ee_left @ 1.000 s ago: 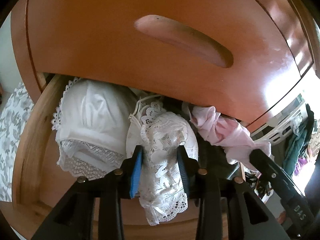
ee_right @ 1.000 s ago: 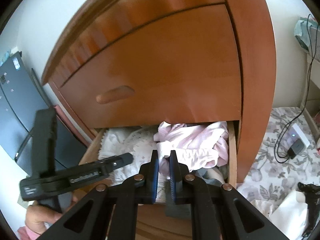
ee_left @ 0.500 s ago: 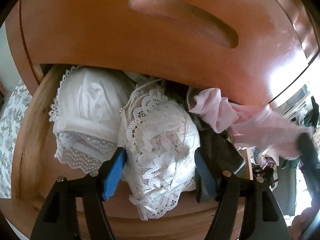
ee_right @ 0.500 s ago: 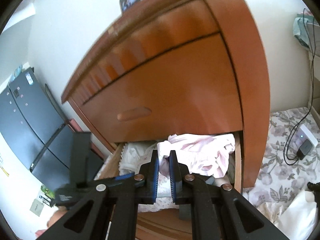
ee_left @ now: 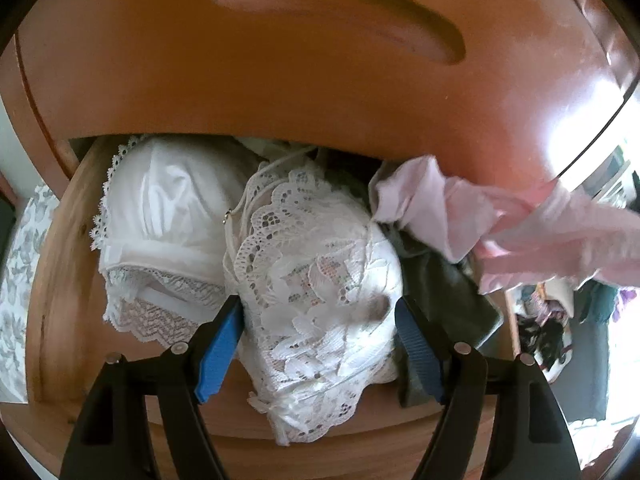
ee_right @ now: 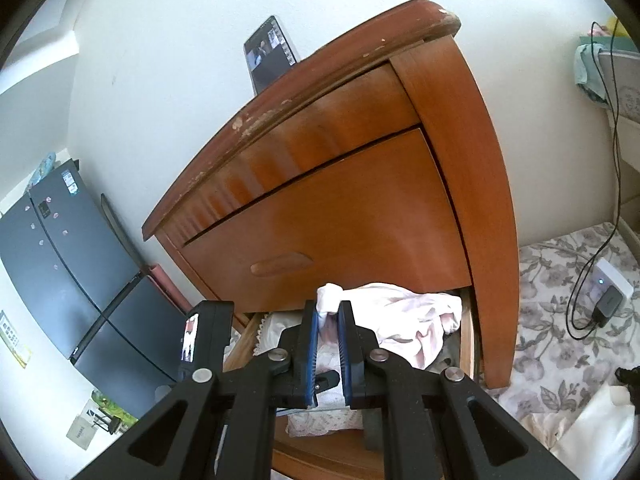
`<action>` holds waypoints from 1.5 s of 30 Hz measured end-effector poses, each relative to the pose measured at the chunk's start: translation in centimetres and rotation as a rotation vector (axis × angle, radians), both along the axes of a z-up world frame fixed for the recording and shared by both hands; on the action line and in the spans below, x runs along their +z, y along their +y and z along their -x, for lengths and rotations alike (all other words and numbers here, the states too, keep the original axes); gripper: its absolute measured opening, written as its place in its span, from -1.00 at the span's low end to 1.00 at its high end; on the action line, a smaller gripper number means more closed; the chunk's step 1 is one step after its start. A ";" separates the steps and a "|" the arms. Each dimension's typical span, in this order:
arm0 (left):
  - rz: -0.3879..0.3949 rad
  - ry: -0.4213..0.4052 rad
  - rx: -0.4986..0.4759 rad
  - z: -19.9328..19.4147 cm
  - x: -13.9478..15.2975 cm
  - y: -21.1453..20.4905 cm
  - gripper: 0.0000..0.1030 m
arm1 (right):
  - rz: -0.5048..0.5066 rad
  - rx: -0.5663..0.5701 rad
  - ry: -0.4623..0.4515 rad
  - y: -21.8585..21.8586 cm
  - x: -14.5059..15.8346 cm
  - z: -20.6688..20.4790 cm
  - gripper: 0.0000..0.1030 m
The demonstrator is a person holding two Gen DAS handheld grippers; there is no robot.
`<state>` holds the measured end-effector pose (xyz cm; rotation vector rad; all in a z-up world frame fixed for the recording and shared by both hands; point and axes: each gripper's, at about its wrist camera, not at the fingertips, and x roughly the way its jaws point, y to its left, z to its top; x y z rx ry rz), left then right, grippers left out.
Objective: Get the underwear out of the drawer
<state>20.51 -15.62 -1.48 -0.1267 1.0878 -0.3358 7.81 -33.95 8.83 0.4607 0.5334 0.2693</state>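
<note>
The dresser's bottom drawer [ee_left: 52, 280] stands open, stuffed with underwear. My left gripper [ee_left: 318, 340] points down into it and its jaws are opening. A white lace garment [ee_left: 312, 280] lies loose between the blue pads [ee_left: 220, 344] and spills over the drawer's front edge. My right gripper [ee_right: 329, 316] is shut on a pale pink garment [ee_right: 400, 320]. It holds a bunched end above the drawer [ee_right: 466, 336] while the rest trails back inside. In the left wrist view the pink garment [ee_left: 520, 232] stretches off to the right.
A plain white lace-trimmed piece [ee_left: 160, 232] fills the drawer's left side, and a dark grey garment [ee_left: 448, 296] lies right of the lace. The closed drawer front [ee_left: 280, 80] overhangs. A phone [ee_right: 270, 56] leans on top; a dark fridge [ee_right: 72, 272] stands left, a charger [ee_right: 604, 304] right.
The left jaws have spread wide and let go of the lace garment, which has puffed out between them. The right gripper has risen and drawn back, pulling the pink garment out.
</note>
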 end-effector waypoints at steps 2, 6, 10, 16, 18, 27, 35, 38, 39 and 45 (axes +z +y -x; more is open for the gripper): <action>-0.013 -0.012 -0.010 -0.2 0.1 -0.5 0.50 | -0.001 -0.004 0.004 0.1 -0.1 -0.2 -0.80; -0.021 -0.024 -0.030 -0.1 0.5 -1.5 0.45 | -0.004 -0.008 0.014 0.7 -0.3 -0.9 -0.80; -0.045 -0.034 -0.059 0.4 0.5 -3.2 0.45 | 0.004 -0.003 0.020 1.1 -0.3 -1.2 -0.80; -0.141 -0.083 -0.089 0.7 0.5 -5.3 0.10 | 0.004 -0.003 0.031 1.2 -0.5 -1.4 -0.80; -0.139 -0.102 -0.091 0.9 0.8 -5.3 -0.07 | 0.004 -0.003 0.033 1.2 -0.6 -1.4 -0.80; -0.012 -0.167 -0.046 1.2 2.6 -4.0 -0.52 | 0.000 -0.007 0.033 1.3 -0.6 -1.5 -0.80; 0.112 -0.186 0.001 1.9 3.5 -1.3 -0.58 | -0.001 -0.004 0.024 1.2 -0.3 -1.2 -0.80; 0.134 -0.213 0.019 2.2 4.0 -0.1 -0.59 | -0.006 -0.004 0.014 1.0 0.0 -0.9 -0.80; 0.142 -0.218 0.023 2.4 4.2 0.2 -0.59 | -0.012 0.000 0.007 1.0 0.1 -0.8 -0.80; 0.177 -0.267 0.034 4.2 5.7 2.9 -0.63 | -0.035 0.022 -0.044 1.1 1.1 0.2 -0.80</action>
